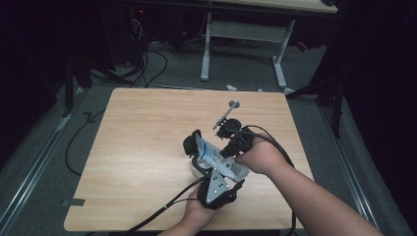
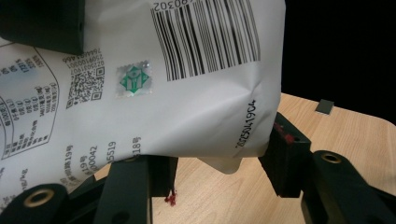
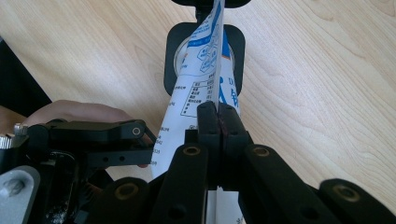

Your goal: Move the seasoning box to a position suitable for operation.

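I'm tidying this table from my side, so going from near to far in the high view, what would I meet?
Left hand → printed white pouch → metal rod with a round end → white desk frame on the floor beyond the table.

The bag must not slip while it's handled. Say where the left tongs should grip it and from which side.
Grip the bag at its lower edge by the date print, coming from below. It is thin and flat, so the left tongs, whose jaws now flank its width, would likely hold better with pads on its two faces. The right tongs already pinch another edge.
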The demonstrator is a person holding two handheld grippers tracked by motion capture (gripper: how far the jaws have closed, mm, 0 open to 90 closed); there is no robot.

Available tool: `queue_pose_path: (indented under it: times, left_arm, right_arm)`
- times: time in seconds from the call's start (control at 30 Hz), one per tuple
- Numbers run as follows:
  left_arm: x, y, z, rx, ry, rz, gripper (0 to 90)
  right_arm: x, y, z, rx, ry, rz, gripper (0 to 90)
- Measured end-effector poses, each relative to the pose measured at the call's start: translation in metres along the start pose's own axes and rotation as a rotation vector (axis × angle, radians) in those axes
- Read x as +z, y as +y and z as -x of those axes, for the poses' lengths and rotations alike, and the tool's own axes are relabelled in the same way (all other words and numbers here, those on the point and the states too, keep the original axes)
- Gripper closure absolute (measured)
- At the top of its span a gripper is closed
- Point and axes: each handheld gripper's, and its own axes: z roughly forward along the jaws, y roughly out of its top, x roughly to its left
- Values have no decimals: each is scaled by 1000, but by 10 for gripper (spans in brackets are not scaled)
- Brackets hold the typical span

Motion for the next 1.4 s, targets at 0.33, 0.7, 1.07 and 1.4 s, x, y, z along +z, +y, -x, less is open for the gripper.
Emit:
queue_pose_path:
  times: [0.33, 0.7, 1.07, 1.4]
  left_arm:
    - [1, 0, -1, 3, 2, 1, 517]
    - [0, 1, -1, 0, 3, 7, 517]
    - [0, 1, -1, 3, 5, 8, 518]
    - [0, 1, -1, 0, 6, 9, 518]
  right_arm:
    - [1, 1, 1, -2, 5, 2, 900]
    - [1, 2, 0, 0, 6, 5, 900]
    - [0, 2, 0, -3, 6, 4, 899]
    - [1, 2, 0, 1, 7, 4, 900]
